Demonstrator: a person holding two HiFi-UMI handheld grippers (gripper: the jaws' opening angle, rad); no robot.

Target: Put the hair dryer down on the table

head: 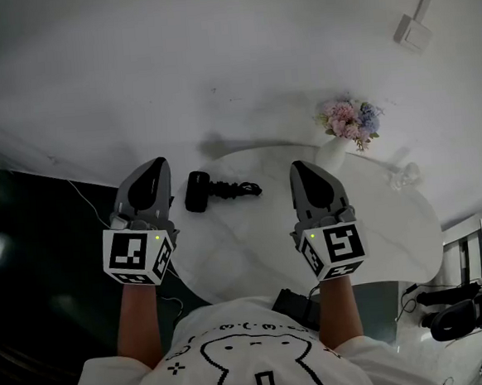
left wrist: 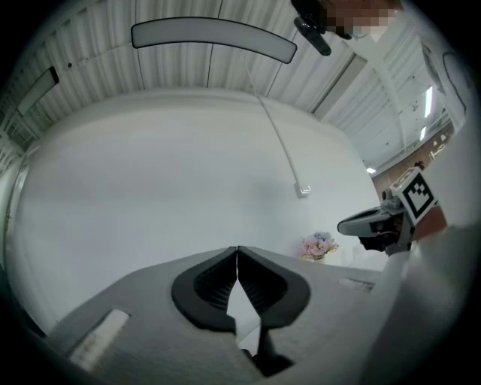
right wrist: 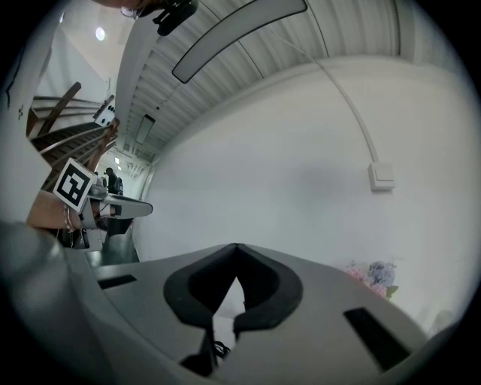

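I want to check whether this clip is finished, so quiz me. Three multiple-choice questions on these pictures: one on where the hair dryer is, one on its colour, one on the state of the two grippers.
1. Where is the hair dryer?
A. on the floor
B. lying on the table, between the left gripper and the right gripper
C. on a chair

2. What colour is it?
A. black
B. white
C. pink

3. How are both grippers' fingers?
A. wide apart
B. shut on the dryer
C. shut together, holding nothing

Answers:
1. B, the head view shows it lying on the table.
2. A, it reads black against the white top.
3. C, each gripper view shows the fingers meeting with nothing between them.
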